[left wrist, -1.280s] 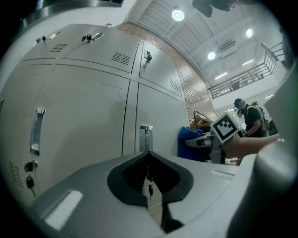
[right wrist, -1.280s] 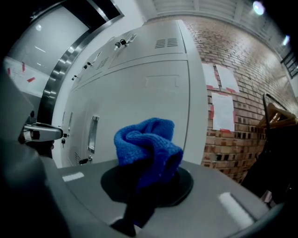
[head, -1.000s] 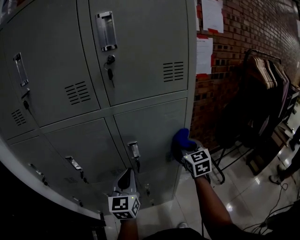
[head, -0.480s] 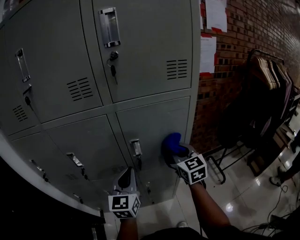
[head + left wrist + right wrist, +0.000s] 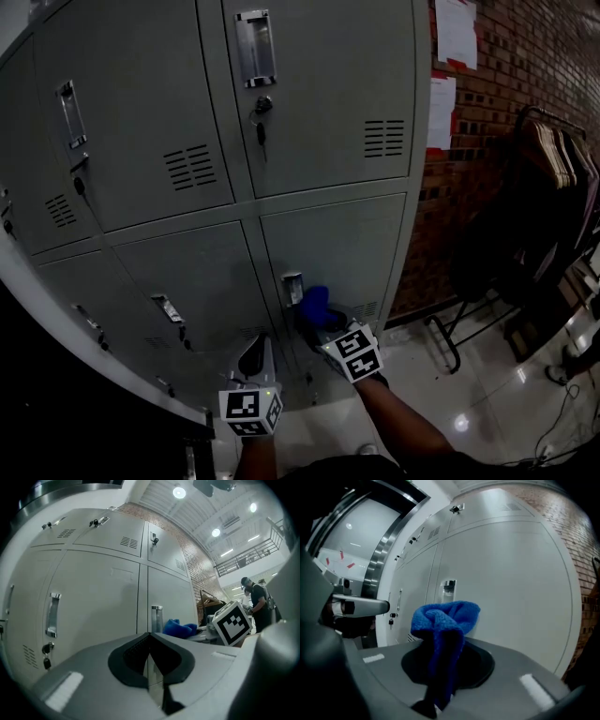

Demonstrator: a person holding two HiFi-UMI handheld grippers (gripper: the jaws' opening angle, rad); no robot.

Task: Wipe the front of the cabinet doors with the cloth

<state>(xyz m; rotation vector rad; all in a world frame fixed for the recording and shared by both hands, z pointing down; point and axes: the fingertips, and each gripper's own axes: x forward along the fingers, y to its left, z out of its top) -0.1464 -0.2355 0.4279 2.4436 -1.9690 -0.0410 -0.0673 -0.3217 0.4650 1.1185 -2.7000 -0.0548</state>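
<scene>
1. The right gripper (image 5: 326, 328) pinches the blue cloth (image 5: 314, 302) at the lower centre of the head view, at the lower-right cabinet door (image 5: 352, 248).
2. The cloth looks soft, light and floppy, so it is best held by a bunched fold.
3. The left gripper (image 5: 253, 361) is pressed together and empty.

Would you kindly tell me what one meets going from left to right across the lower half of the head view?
Left tongs → lower door handle → blue cloth → brick wall → clothes rack.

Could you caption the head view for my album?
Right gripper holds a blue cloth at a lower cabinet door; left gripper hangs shut.
</scene>
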